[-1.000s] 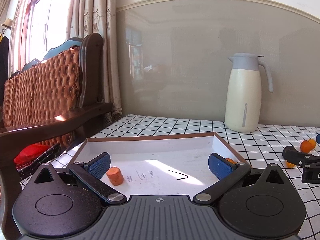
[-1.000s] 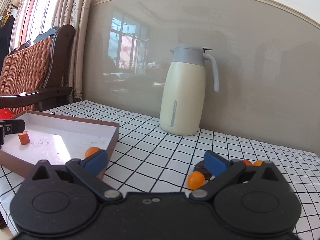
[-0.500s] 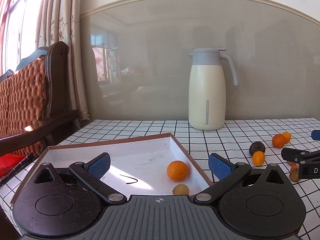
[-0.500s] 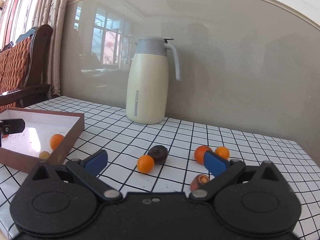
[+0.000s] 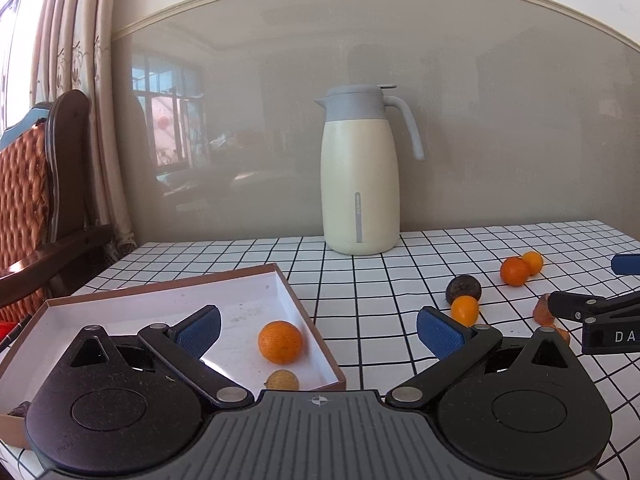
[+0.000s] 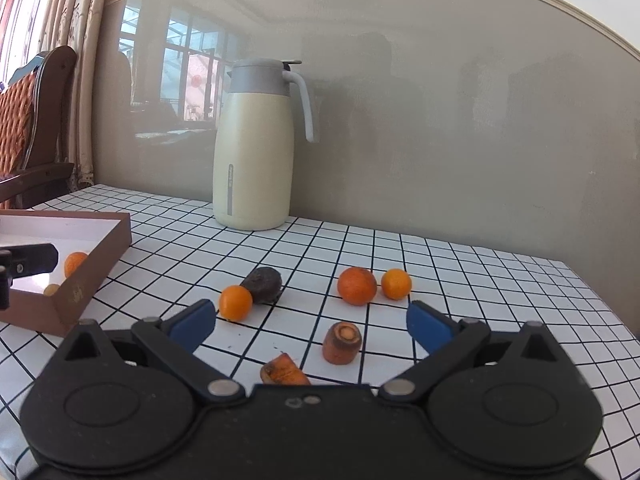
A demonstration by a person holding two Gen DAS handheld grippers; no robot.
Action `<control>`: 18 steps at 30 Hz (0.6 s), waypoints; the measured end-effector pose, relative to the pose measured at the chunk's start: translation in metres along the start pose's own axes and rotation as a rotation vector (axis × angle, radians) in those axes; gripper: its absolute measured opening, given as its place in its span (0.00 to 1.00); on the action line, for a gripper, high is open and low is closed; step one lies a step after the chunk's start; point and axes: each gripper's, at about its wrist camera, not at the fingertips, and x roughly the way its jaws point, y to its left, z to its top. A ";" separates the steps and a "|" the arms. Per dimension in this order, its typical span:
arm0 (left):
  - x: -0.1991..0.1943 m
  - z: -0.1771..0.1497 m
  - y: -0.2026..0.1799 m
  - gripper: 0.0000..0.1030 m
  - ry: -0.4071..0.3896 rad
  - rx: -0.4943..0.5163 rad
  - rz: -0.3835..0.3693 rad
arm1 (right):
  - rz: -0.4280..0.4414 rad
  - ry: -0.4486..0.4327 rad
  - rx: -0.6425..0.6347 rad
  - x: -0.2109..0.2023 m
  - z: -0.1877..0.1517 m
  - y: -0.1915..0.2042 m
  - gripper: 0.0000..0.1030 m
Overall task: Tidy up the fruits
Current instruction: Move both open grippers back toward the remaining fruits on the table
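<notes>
A brown box (image 5: pixel 308 322) with a white inside holds an orange (image 5: pixel 280 341) and a small tan fruit (image 5: pixel 282 380); it also shows in the right wrist view (image 6: pixel 92 276). My left gripper (image 5: pixel 318 330) is open and empty over the box's right corner. My right gripper (image 6: pixel 310 326) is open and empty above two carrot pieces (image 6: pixel 342 342) (image 6: pixel 284 370). Ahead of it on the checked table lie a small orange (image 6: pixel 236 303), a dark fruit (image 6: pixel 262 285), an orange (image 6: pixel 357 286) and a smaller orange (image 6: pixel 396 284).
A cream thermos jug (image 5: pixel 360 176) with a grey lid stands at the back by the wall (image 6: pixel 252 148). A wooden chair (image 5: pixel 44 200) is left of the table. The table's right edge (image 6: pixel 600 300) is close to the fruits.
Both grippers have swung to the right. The left view moved from the box's middle to its right corner; the right view moved from the box edge to the loose fruits and carrot pieces.
</notes>
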 end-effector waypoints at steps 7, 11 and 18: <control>0.006 0.001 -0.026 1.00 0.002 0.021 -0.044 | -0.004 0.006 0.034 -0.002 -0.005 -0.019 0.92; 0.011 0.000 -0.040 1.00 0.005 0.019 -0.072 | -0.002 0.017 0.060 -0.002 -0.008 -0.028 0.90; 0.026 -0.001 -0.063 1.00 0.020 0.046 -0.116 | -0.007 0.028 0.105 0.010 -0.009 -0.041 0.83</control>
